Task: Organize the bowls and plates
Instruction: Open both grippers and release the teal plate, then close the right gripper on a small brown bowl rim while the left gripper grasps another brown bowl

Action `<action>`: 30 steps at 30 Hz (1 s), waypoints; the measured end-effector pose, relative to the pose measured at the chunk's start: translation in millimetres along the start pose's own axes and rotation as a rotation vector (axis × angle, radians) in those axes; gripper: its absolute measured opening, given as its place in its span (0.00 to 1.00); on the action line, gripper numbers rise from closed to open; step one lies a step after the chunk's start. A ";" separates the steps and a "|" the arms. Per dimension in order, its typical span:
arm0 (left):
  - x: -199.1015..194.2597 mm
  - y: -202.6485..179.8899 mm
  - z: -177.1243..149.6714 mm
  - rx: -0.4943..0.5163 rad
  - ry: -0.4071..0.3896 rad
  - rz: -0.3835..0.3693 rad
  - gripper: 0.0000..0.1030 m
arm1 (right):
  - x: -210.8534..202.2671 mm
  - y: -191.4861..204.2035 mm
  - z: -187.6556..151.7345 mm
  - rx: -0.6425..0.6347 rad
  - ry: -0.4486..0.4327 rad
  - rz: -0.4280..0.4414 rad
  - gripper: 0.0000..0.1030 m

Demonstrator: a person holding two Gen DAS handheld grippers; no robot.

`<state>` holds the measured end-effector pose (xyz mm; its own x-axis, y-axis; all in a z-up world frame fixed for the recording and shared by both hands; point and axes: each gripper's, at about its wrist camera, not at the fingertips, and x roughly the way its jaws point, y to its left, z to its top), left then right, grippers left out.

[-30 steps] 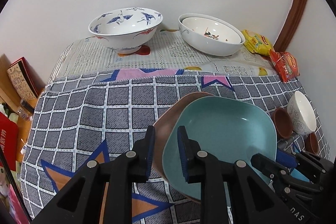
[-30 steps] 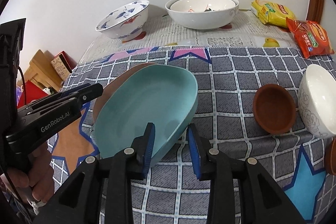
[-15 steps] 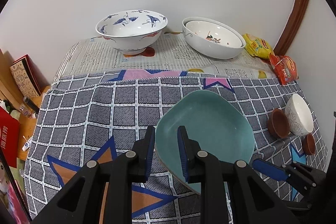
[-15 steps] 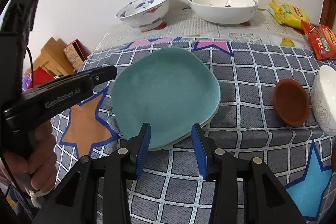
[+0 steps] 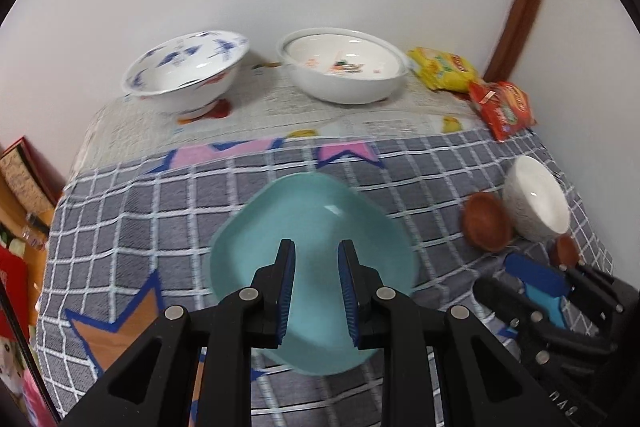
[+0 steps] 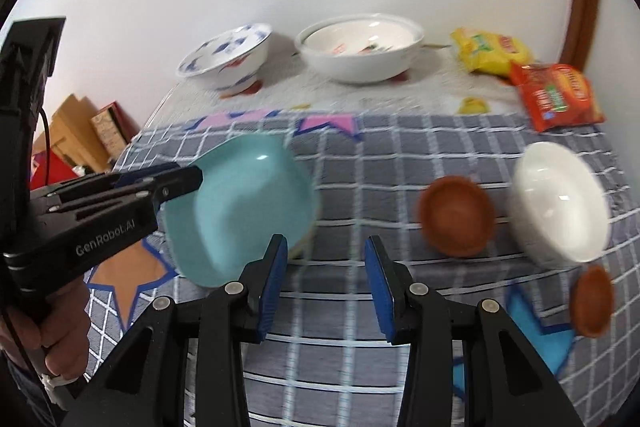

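A teal square plate [image 5: 312, 223] lies on the checked tablecloth, also in the right wrist view [image 6: 240, 211], with a sliver of another plate under its edge. My left gripper [image 5: 316, 259] is open and empty, hovering above the plate's near half. My right gripper [image 6: 325, 261] is open and empty, just right of the plate. A brown saucer [image 6: 456, 221], a white bowl [image 6: 560, 203] and a second brown saucer [image 6: 592, 301] sit to the right. A blue-patterned bowl [image 5: 188, 71] and a large white bowl [image 5: 344, 71] stand at the back.
A yellow snack packet [image 6: 492, 53] and a red snack packet [image 6: 556, 95] lie at the back right by the wall. Boxes [image 6: 104, 123] stand off the table's left edge. The right gripper shows low right in the left wrist view [image 5: 540, 279].
The teal plate has come down from a tilted hold to lie flat on the other plate. Both grippers have opened wider and pulled back; the right one has shifted right.
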<state>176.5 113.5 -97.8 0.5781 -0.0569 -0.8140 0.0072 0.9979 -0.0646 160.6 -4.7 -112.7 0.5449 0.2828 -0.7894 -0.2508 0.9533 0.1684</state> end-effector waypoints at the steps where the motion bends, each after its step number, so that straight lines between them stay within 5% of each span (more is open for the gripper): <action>1: -0.5 -7.5 1.7 0.012 -0.005 -0.005 0.21 | -6.7 -8.5 0.5 0.011 -0.013 -0.015 0.40; 5: -2.5 -35.3 8.0 0.058 -0.033 -0.019 0.33 | -26.8 -37.6 -0.5 0.032 -0.049 -0.065 0.40; 19: 35.3 -104.2 3.3 0.095 0.038 -0.075 0.34 | -63.7 -151.1 -43.9 0.142 -0.088 -0.344 0.47; 30: 80.7 -134.0 13.2 0.070 0.117 -0.033 0.34 | -55.4 -235.3 -73.7 0.333 0.009 -0.273 0.47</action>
<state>232.9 -24.4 -147.2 0.4775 -0.0894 -0.8740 0.0838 0.9949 -0.0560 130.4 -252.5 -152.1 0.5483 0.0155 -0.8361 0.1744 0.9757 0.1324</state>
